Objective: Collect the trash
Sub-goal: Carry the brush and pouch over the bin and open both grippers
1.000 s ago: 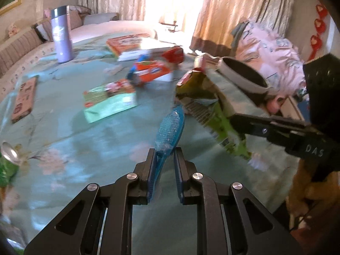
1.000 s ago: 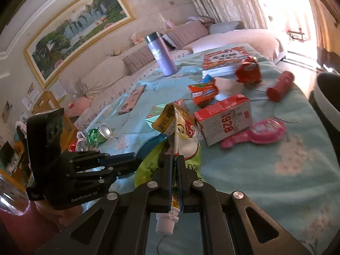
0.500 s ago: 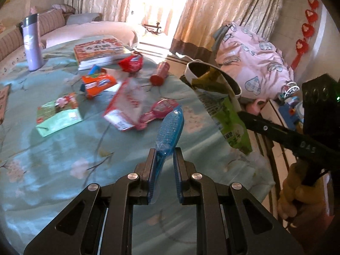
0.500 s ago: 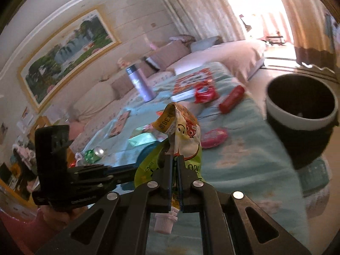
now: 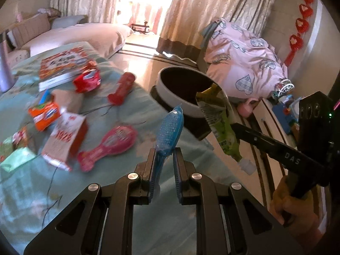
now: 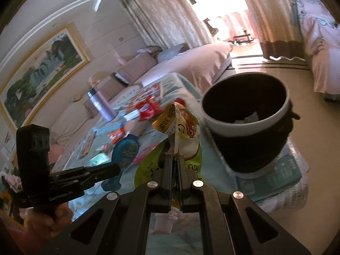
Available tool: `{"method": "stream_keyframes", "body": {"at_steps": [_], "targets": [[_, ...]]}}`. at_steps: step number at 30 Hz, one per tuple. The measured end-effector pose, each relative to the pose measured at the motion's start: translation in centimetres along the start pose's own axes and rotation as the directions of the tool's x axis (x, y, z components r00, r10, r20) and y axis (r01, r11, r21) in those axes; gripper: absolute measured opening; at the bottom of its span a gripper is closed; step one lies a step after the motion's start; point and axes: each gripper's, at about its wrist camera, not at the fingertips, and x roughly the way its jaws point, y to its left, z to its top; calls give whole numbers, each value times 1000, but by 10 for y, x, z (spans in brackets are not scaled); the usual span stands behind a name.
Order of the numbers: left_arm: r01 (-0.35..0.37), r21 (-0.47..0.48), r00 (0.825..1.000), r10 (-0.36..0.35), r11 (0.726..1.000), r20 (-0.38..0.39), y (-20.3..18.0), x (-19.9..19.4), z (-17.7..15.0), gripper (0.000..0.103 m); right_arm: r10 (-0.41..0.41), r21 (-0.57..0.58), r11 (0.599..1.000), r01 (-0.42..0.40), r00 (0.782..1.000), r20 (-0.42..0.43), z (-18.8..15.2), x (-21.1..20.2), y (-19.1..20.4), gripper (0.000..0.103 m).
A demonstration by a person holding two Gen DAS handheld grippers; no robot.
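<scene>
My left gripper (image 5: 164, 152) is shut on a blue paddle-shaped wrapper (image 5: 170, 127) that stands up between its fingers, over the teal table's right part. My right gripper (image 6: 174, 157) is shut on a green and yellow spouted pouch (image 6: 180, 127), white cap hanging below the fingers. A black bin with a white rim (image 6: 250, 148) stands just past the table's edge, directly ahead of the pouch, with some white scrap inside. In the left wrist view the bin's rim (image 5: 170, 93) lies behind the blue wrapper, and the right gripper (image 5: 233, 126) holds the pouch (image 5: 221, 123) against it.
On the teal cloth lie a red "1928" carton (image 5: 65, 136), a pink wrapper (image 5: 110, 146), a red tube (image 5: 122, 88), an orange pack (image 5: 43, 114), a book (image 5: 63, 63) and a purple flask (image 6: 101, 104). A pink duvet (image 5: 244, 63) lies beyond the bin.
Both grippers have swung right across the table with their loads. The bin has come from the frame's edge to close in front of them and looks much larger.
</scene>
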Motion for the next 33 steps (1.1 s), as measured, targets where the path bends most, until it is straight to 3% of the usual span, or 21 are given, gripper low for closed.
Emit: {"method": "stream_keyframes", "body": {"at_steps": [15,33], "targets": [[4,50,1000,-4,999,-9,-32,49,55,14,-100,52,994,97,993,65,46,-6,-60,4],[-45,74,997,49,996,-64,-54,112,108,14,-179,49,983,178,984,12,93,30,-94,4]]}}
